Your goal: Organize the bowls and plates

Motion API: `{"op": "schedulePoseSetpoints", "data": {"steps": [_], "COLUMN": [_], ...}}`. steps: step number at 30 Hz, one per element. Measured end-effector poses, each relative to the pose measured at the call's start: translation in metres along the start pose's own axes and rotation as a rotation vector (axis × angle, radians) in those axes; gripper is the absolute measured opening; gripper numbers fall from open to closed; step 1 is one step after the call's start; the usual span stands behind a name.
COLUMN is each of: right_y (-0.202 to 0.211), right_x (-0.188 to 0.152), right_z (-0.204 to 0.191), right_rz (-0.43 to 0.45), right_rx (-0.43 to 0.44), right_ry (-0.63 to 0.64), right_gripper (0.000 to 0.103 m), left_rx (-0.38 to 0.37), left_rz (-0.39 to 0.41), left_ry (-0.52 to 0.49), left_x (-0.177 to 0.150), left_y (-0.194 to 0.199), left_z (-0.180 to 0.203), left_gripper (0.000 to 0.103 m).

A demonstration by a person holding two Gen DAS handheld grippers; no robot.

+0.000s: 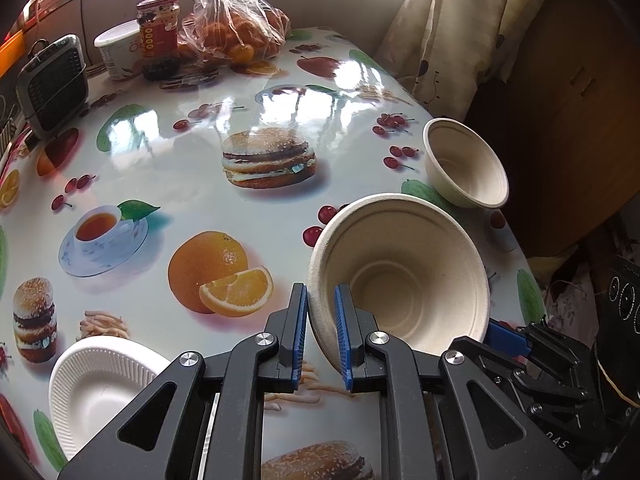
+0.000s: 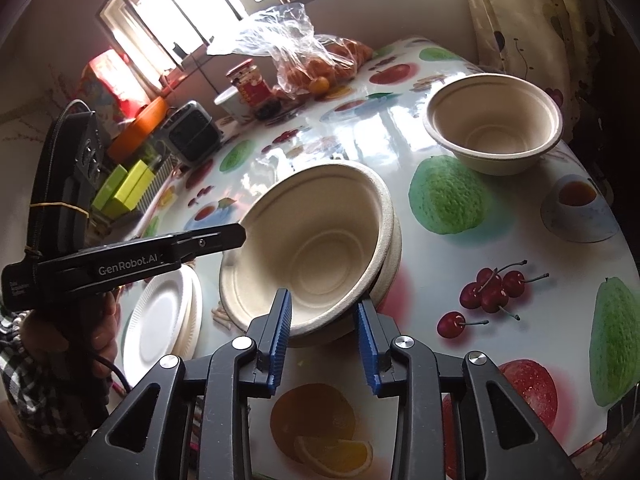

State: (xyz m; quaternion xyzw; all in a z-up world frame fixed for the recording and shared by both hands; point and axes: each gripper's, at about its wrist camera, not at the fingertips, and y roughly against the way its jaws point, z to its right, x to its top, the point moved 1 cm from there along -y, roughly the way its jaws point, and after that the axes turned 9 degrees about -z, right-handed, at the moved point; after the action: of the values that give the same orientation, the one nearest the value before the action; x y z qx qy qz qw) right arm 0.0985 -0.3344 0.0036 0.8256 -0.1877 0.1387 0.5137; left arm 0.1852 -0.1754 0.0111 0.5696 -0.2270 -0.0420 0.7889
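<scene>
My left gripper (image 1: 322,300) is shut on the rim of a beige paper bowl (image 1: 404,276), holding it tilted. In the right wrist view that bowl (image 2: 316,248) sits tilted in another bowl (image 2: 390,268) beneath it, and the left gripper (image 2: 236,237) grips its left rim. My right gripper (image 2: 324,308) is open, its fingers on either side of the stack's near rim. A third beige bowl (image 1: 464,164) stands alone at the far right table edge; it also shows in the right wrist view (image 2: 494,120). White paper plates (image 1: 100,380) are stacked at the near left (image 2: 160,320).
At the table's far end stand a bag of oranges (image 1: 236,36), a red-lidded jar (image 1: 158,36), a white tub (image 1: 116,52) and a small grey heater (image 1: 54,84). A curtain (image 1: 452,28) hangs at the far right. The table edge (image 1: 516,240) runs close to the bowls.
</scene>
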Motion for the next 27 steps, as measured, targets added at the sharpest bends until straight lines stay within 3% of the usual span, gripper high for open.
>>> {"op": "schedulePoseSetpoints", "data": {"steps": [10, 27], "right_y": [0.0004, 0.0054], "right_x": [0.0006, 0.0002], "right_z": [-0.0045, -0.0018], "right_rz": [-0.009, 0.002], "right_rx": [-0.038, -0.082], "right_ry": [0.018, 0.018], "right_gripper": [0.041, 0.044], "left_rx": [-0.002, 0.018], "left_rz": [-0.003, 0.012], "left_ry": [0.001, -0.008], "left_x": [-0.0005, 0.0026], "left_y": [-0.001, 0.0029], "left_z": [0.0005, 0.0015], "left_gripper": [0.015, 0.015]}}
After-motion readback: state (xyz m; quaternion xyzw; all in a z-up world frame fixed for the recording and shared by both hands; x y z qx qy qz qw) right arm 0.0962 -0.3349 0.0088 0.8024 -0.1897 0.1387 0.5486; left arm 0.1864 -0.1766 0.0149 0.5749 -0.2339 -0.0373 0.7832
